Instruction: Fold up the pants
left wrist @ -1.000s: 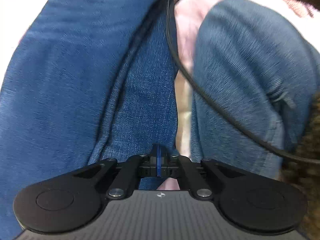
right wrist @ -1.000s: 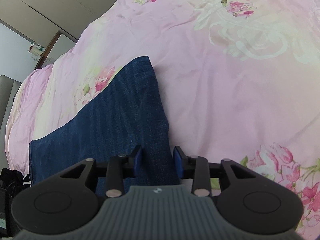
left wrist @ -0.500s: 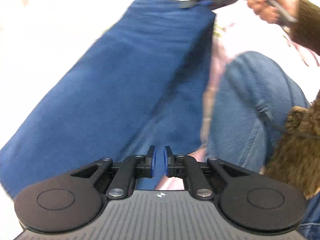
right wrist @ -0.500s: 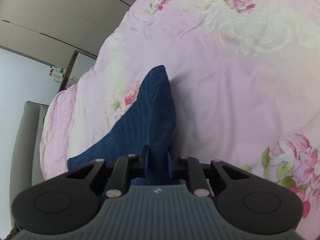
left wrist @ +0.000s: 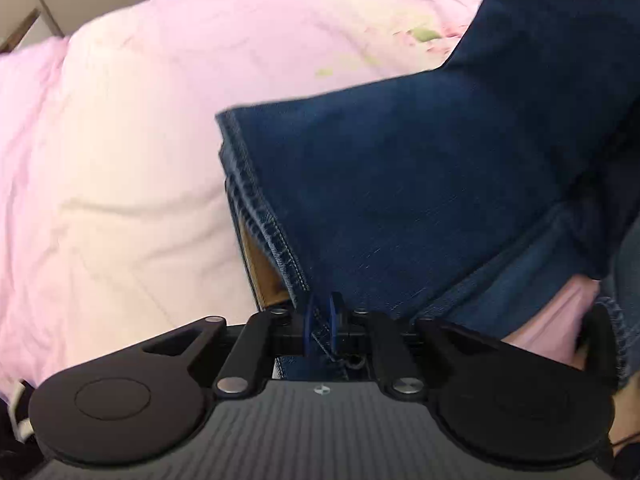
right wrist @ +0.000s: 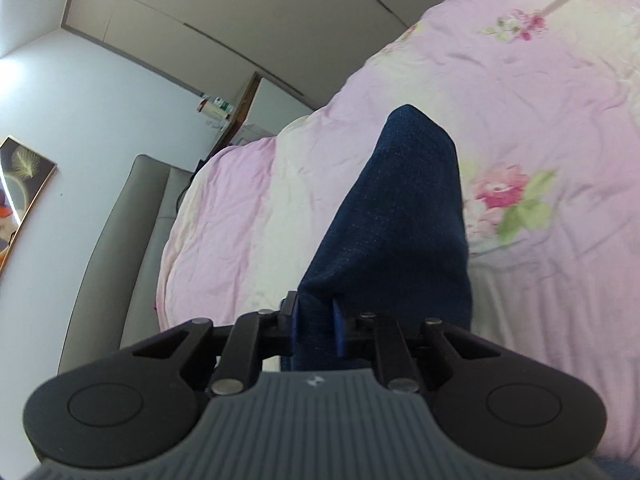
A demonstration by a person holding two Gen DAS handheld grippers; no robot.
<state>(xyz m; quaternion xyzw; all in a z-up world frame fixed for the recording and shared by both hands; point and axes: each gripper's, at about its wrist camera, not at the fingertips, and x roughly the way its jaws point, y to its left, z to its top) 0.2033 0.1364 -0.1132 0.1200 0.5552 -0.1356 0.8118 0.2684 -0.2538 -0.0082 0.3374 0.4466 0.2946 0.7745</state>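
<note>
The left tongs (left wrist: pixel 321 322) are clenched on the stitched hem of the dark blue pants (left wrist: pixel 420 184), the denim pinched between the two blue pads. From there the cloth fans up toward 1 o'clock, over the pink flowered bed cover (left wrist: pixel 120 168), which fills the view from 9 to 12 o'clock.

The right tongs (right wrist: pixel 316 326), whose jaws have just been closing, are grasping another fold of the pants (right wrist: pixel 400 216). That cloth rises to a peak at 12 o'clock, lifted above the bed cover (right wrist: pixel 540 120). A grey headboard (right wrist: pixel 120 248) stands at 9 o'clock, and pale cupboard doors (right wrist: pixel 240 20) at 11 o'clock.
</note>
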